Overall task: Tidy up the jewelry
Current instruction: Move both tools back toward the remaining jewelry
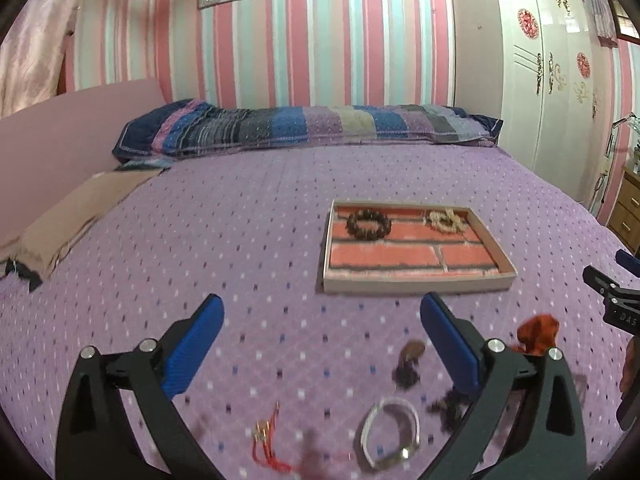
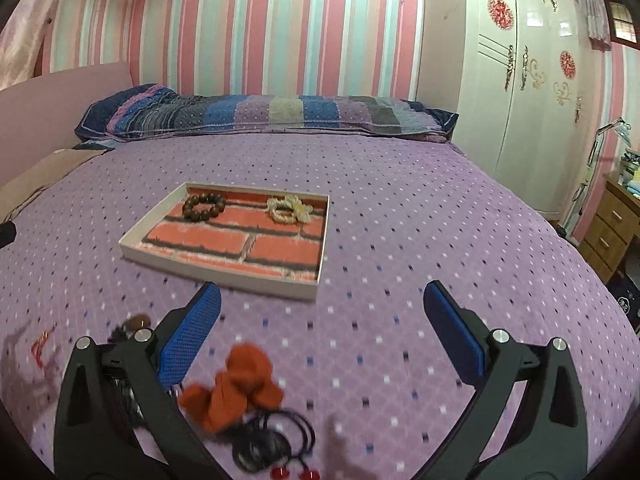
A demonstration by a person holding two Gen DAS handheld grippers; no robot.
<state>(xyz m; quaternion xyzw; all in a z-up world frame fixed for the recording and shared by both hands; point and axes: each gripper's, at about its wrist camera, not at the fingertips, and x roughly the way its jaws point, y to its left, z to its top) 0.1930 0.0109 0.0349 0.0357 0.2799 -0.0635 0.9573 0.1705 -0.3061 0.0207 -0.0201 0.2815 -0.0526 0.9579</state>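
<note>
Nearest the right wrist lens lies an orange crumpled fabric flower piece (image 2: 236, 388) touching a coil of dark cord with small red beads (image 2: 272, 440), both loose on the purple dotted quilted bedspread (image 2: 400, 220); the right gripper (image 2: 322, 304) hangs just above them with its blue-padded jaws spread wide and nothing between them; the left gripper (image 1: 322, 312) hovers likewise, jaws wide and empty, over a pale silver-white bangle (image 1: 390, 432), a thin red string with tiny gold ends (image 1: 266, 440) and a dark brown beaded piece with a tassel (image 1: 408, 364), all blurred and all on the bedspread; beyond these sits the shallow rectangular tray with a red brick-pattern lining (image 2: 132, 246), and at its far side lie a dark brown wooden bead bracelet (image 2: 204, 207) and, well apart from it, a cream pearl-and-flower bracelet (image 2: 288, 209); I judge the task partly done, with two pieces already in the tray and some five pieces left outside it; the near half of the tray is bare, so room remains; farther off lie a striped patchwork pillow (image 2: 260, 116), the pink striped wall and a white wardrobe (image 2: 532, 100).
</note>
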